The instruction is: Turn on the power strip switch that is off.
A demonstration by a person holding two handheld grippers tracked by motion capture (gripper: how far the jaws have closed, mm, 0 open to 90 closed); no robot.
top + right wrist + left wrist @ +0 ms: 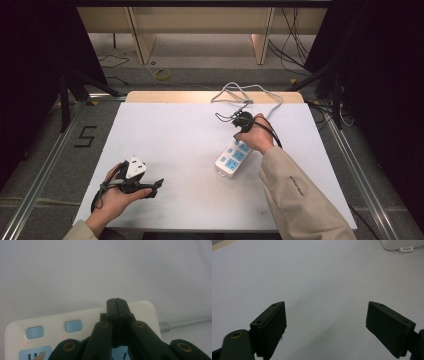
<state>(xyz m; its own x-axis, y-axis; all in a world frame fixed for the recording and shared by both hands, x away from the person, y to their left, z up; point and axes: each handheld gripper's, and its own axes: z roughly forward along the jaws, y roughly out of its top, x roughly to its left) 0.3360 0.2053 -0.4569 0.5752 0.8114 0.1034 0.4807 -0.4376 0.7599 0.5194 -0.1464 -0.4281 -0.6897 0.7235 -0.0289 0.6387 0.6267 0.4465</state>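
A white power strip point(232, 157) with blue sockets lies on the white table point(175, 135), right of centre. My right gripper point(241, 132) is held over its far end. In the right gripper view the two black jaws are pressed together with nothing between them, so the right gripper point(116, 301) is shut. Its tip lies over the strip point(82, 315), near two blue switches point(73, 325) with small red lights; whether it touches I cannot tell. My left gripper point(150, 187) rests in a hand at the table's front left, and the left gripper point(325, 317) stands wide open over bare table.
The strip's white cable point(240, 92) loops off the table's far edge, beside a thin black lead point(225, 117). A corner of the strip point(402, 245) shows at the top right of the left gripper view. Dark stands and floor cables surround the table.
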